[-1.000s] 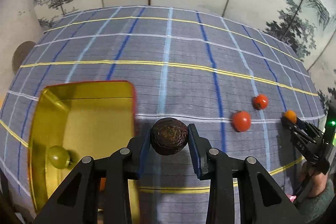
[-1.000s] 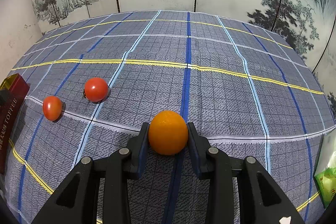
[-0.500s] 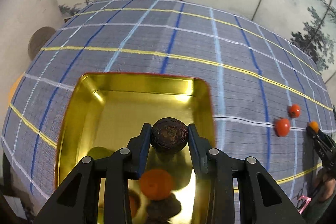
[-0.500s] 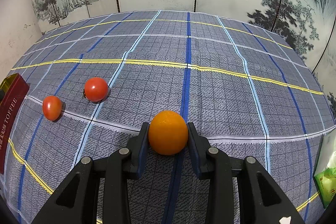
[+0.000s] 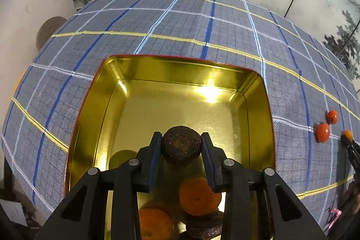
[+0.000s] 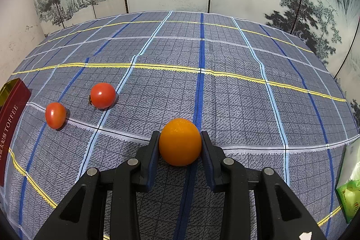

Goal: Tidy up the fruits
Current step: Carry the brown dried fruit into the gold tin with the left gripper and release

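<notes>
The left gripper pinches a dark fruit directly above the tin; the right gripper pinches an orange, well apart.

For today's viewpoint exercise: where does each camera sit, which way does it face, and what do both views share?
Left wrist: on the left claw, tilted down into the gold tin; its fingers grip a dark brown fruit.
Right wrist: on the right claw, looking across the checked cloth; its fingers grip an orange.
Shared: two tomatoes, tin, cloth.
</notes>
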Demonstrator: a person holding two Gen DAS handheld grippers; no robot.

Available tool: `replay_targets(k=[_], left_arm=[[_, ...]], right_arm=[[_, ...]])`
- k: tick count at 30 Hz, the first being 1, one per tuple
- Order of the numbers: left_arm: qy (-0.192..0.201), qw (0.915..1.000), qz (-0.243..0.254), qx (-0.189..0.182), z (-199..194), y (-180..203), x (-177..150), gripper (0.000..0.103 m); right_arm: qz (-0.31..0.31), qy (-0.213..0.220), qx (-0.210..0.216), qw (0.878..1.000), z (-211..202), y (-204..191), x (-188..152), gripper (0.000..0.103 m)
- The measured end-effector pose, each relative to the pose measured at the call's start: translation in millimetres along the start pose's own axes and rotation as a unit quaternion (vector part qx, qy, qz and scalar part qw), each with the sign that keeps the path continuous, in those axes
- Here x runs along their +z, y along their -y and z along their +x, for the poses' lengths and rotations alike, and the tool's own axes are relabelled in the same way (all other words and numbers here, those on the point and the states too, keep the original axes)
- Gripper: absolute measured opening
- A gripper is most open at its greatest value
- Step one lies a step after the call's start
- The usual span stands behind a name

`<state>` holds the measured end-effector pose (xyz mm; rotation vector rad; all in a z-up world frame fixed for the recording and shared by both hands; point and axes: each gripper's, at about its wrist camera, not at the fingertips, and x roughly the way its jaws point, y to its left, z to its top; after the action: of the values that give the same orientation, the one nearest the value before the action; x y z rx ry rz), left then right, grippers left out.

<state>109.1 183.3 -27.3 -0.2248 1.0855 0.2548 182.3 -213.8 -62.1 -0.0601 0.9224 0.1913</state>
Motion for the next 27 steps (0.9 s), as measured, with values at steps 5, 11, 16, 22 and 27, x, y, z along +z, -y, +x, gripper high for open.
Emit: replay_targets(k=[5, 11, 16, 22, 27], left_arm=[[-0.006, 1.0, 0.006, 0.005, 4.7, -1.4, -2.2, 0.036], [-0.011, 0.9998, 0.013, 0.004, 7.5, -0.9, -3.6, 0.036], [-0.021, 0.9996, 0.019, 0.005, 10.7, 0.4, -3.4, 0.036], [-0.026, 0.9993, 0.027, 0.007, 11.7, 2.7, -4.5, 0.036], [-0.027, 0.9992, 0.028, 0.008, 12.0, 3.1, -4.4, 0.036]], right_arm=[[0.0, 0.0, 0.0, 1.0, 0.0, -0.1, 0.0, 0.033], [0.0, 0.0, -0.001, 1.0, -0.1, -0.5, 0.2, 0.033], [0.0, 0.0, -0.001, 1.0, -0.1, 0.0, 0.1, 0.033], [-0.001, 0.0, -0.001, 1.0, -0.1, -0.5, 0.2, 0.033], [-0.001, 0.0, -0.001, 1.0, -0.2, -0.7, 0.3, 0.033]])
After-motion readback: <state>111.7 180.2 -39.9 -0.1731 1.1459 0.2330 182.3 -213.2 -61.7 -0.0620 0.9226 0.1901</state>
